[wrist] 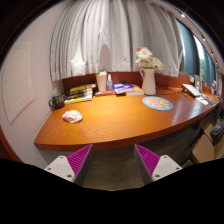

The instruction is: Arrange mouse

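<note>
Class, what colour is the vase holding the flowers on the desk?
White vase, seen best in the gripper view.

Mouse [72, 116] on desk [115, 125] left; mousepad [157, 103] right; vase [149, 80] behind pad; books [79, 94] back left.

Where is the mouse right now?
In the gripper view, the mouse lies on the wooden desk, beyond the open hand-held gripper and to its left, apart from the round mouse pad further right.
</note>
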A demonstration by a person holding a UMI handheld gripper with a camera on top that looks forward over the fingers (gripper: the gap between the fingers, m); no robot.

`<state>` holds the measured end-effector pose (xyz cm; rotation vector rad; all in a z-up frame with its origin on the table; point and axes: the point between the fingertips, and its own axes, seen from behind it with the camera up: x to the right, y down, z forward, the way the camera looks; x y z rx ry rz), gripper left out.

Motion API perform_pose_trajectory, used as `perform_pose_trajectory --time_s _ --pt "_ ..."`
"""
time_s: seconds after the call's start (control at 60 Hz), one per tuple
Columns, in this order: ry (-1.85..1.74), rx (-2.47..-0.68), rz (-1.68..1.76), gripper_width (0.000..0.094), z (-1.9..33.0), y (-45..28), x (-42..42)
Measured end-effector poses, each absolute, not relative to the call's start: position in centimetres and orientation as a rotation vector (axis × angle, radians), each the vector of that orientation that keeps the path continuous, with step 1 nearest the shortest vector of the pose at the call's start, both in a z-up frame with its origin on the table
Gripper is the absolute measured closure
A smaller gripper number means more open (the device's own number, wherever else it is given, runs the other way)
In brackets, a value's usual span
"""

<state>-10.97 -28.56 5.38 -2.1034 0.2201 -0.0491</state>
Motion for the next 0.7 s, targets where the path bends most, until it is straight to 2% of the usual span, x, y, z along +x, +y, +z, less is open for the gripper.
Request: perform_pose_trajectory --time_s 0.083,0.217,0.45,0.7 --pt "0.167 -2.142 0.0 0.0105 3.0 -26.6 -14.8" --pt "0.095 -2.173 0.074 0.0103 1.2 -22.7 -19.8" --pt "-0.017 -2.205 0.1 0.0101 -0.1 -13.7 -25.1" --pt "-0.071 -2.243 0.071 0.0093 -1.2 -5.5 -27.4"
